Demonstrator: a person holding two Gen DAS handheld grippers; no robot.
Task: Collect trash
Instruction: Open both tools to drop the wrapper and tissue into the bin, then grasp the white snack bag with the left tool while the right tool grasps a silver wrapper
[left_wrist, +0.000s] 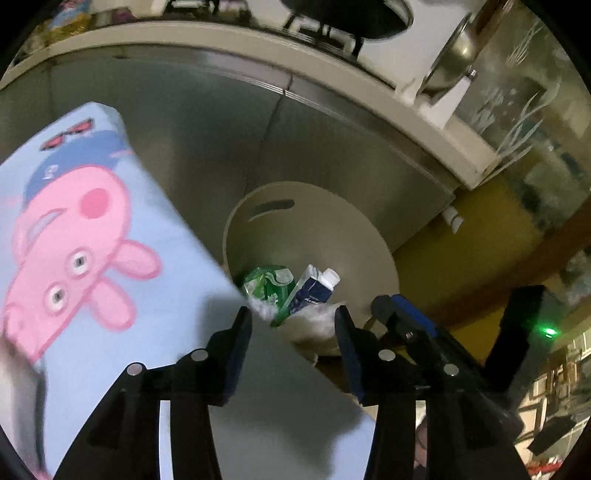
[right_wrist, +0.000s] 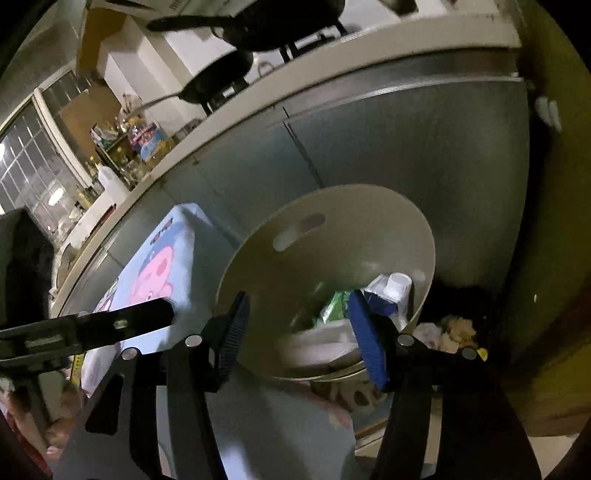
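Note:
A beige round bin (left_wrist: 314, 221) (right_wrist: 332, 243) stands by the grey cabinet, next to the light blue table with a pink pig print (left_wrist: 92, 240) (right_wrist: 159, 266). Inside lie a green wrapper (left_wrist: 267, 284) (right_wrist: 334, 304), a blue-and-white carton with a white cap (left_wrist: 314, 290) (right_wrist: 391, 291) and white crumpled paper (left_wrist: 314, 321) (right_wrist: 321, 339). My left gripper (left_wrist: 293, 321) is open and empty, over the table edge, pointing at the bin. My right gripper (right_wrist: 297, 306) is open and empty, its fingertips over the bin's near rim. The left gripper's body (right_wrist: 92, 328) shows at left in the right wrist view.
Grey cabinet doors (left_wrist: 221, 129) (right_wrist: 406, 147) rise behind the bin under a white countertop (right_wrist: 295, 81) with black pans on a stove (right_wrist: 221, 74). Crumpled trash (right_wrist: 458, 328) lies on the dark floor right of the bin. A yellow wall (left_wrist: 461, 266) is at right.

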